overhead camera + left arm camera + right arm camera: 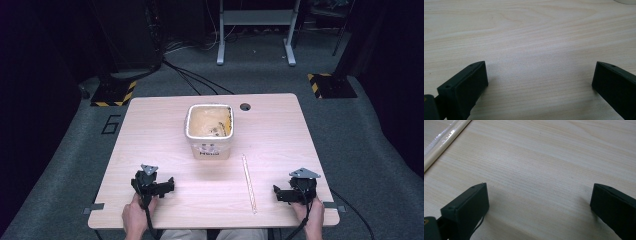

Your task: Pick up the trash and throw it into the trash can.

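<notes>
Both claws, left [159, 188] and right [286, 194], rest wide and empty at the surface's [150, 145] near edge, apparently readying for the tub [209, 131] and stick [249, 183].

We are looking down on a light wooden table [150, 150] with rounded corners and a round cable hole [245, 106] near its far edge. It is standing on grey carpet [380, 150]. Beyond it, the white legs of a metal frame [255, 30] are resting on the floor, and black cables [192, 77] are trailing across the carpet. Two dark bases with yellow-and-black hazard stripes [114, 93] are flanking the far corners. The surroundings are lying in deep shadow, while light is falling evenly on the tabletop.
</notes>
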Tool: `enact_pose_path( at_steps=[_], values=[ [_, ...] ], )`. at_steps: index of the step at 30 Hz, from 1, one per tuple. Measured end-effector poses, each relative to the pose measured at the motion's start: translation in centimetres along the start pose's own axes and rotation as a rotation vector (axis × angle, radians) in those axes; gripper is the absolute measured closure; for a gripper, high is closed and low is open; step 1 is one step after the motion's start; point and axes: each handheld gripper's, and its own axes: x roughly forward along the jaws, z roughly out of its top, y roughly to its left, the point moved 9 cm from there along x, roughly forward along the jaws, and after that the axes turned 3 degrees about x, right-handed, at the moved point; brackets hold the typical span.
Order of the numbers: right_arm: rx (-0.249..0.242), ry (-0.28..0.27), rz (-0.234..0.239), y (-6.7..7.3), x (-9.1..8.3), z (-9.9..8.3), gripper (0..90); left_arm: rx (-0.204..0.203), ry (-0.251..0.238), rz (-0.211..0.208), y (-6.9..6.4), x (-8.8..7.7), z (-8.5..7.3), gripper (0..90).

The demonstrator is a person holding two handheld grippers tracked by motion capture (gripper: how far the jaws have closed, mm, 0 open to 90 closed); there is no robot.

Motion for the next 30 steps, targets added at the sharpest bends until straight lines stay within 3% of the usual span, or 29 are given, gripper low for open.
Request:
enact_pose_path(
  at_steps=[14,25,30],
  values=[
    [0.002,0.001,-0.001,0.0,0.0,0.0,0.8,0.002,-0.001,0.002,0.0,0.0,0.0,0.2],
    [0.044,0.013,-0.040,-0.3,0.1,0.1,0.1,0.006,0.003,0.000,0.0,0.0,0.0,0.2],
    [0.037,0.016,-0.014,0.9,0.1,0.5,0.5,0.007,0.003,-0.001,0.0,0.0,0.0,0.2]
  ],
)
